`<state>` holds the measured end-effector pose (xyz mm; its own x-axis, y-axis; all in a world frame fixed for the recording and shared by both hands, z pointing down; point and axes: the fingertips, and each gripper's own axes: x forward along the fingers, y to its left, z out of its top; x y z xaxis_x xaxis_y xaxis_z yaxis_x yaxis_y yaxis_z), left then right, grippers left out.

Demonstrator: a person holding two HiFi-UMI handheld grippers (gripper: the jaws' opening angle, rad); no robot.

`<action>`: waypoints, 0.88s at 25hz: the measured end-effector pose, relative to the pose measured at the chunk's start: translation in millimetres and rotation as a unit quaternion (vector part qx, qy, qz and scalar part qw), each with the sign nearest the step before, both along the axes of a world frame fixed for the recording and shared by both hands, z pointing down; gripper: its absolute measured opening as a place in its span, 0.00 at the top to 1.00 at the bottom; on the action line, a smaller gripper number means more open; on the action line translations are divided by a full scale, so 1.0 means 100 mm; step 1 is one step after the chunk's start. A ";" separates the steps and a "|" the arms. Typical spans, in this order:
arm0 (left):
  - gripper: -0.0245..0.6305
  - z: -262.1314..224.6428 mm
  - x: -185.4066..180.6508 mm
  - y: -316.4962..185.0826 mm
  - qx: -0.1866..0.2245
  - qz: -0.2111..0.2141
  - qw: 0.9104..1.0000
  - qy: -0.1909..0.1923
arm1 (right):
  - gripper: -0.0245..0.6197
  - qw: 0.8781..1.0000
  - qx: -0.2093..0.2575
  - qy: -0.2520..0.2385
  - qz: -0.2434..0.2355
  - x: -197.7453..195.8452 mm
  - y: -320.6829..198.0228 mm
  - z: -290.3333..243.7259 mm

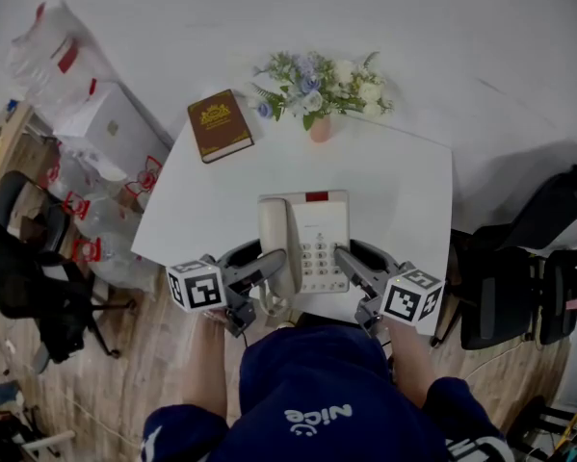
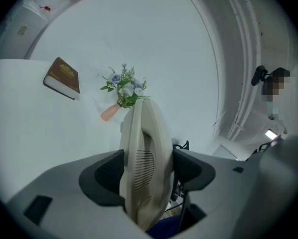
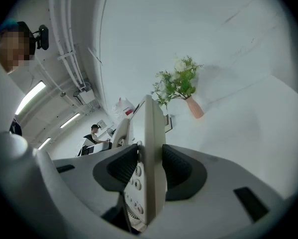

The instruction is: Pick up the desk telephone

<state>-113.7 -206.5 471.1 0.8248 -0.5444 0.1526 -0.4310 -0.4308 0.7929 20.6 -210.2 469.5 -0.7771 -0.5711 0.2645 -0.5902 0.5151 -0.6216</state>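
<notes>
Hanging at the near edge of the white table (image 1: 404, 191), the desk telephone (image 1: 312, 239) is pinched from both sides. The left gripper (image 1: 274, 263) is clenched on its handset side and the right gripper (image 1: 346, 261) on its keypad edge, probably to keep the body level. The brown book (image 1: 220, 124) and flower vase (image 1: 319, 128) stand well apart from it.
</notes>
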 end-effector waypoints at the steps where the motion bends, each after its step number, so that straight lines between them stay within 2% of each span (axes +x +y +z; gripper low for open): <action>1: 0.47 -0.08 0.01 0.01 0.009 -0.002 1.000 0.004 | 0.69 1.000 0.009 -0.001 0.001 0.00 0.01 -0.06; 6: 0.47 -0.31 -0.01 0.10 0.037 -0.006 0.999 0.010 | 0.70 0.998 0.055 0.002 -0.001 -0.02 0.08 -0.33; 15: 0.47 -0.61 0.00 0.22 0.077 -0.019 0.997 0.014 | 0.70 0.995 0.096 -0.003 0.004 -0.01 0.21 -0.64; 22: 0.47 -1.02 0.00 0.25 0.130 -0.033 0.991 0.022 | 0.70 0.988 0.152 -0.014 0.007 0.01 0.24 -1.07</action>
